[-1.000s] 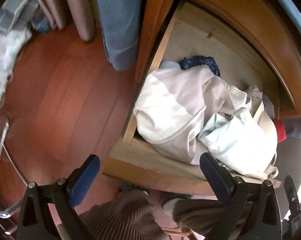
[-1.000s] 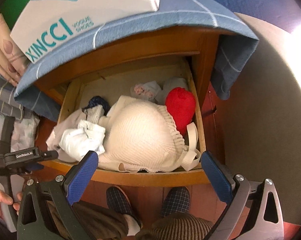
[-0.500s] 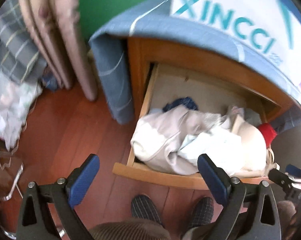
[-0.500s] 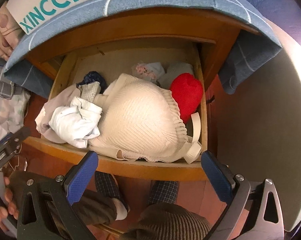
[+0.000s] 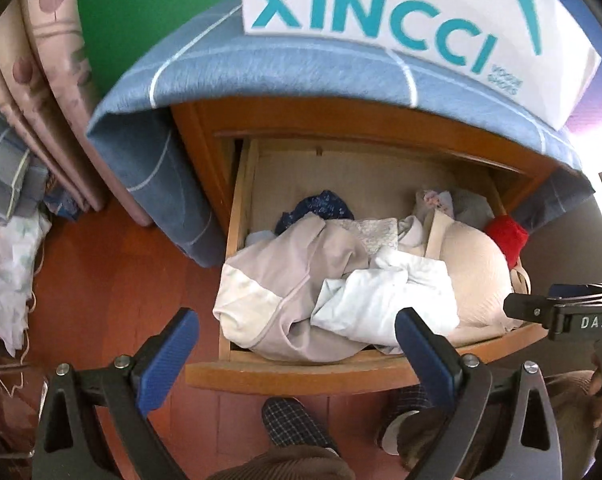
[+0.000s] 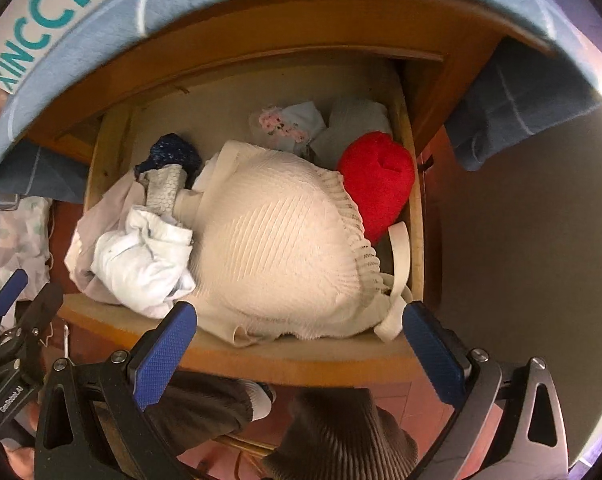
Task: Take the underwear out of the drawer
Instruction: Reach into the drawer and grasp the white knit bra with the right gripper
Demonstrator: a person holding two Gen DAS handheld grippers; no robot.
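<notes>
Underwear is heaped in the open wooden drawer [image 5: 301, 376], piled against its front edge. At the front left corner a smooth beige garment [image 5: 285, 280] with a cream panel is draped over the rim; beside it a crumpled pale-blue cloth [image 5: 385, 300] is bunched. Behind these, a dark blue patterned piece [image 5: 321, 208] is seen near the left wall. A rounded, ribbed cream bra [image 6: 277, 248] with a lacy edge fills the middle and right front, its flat strap [image 6: 399, 256] looped at the right wall. A plush red piece [image 6: 377, 180] is wedged in the right rear. The left gripper [image 5: 297, 344] and right gripper [image 6: 301, 344] are held wide and empty before the front edge, their blue pads [image 6: 165, 348] knurled.
</notes>
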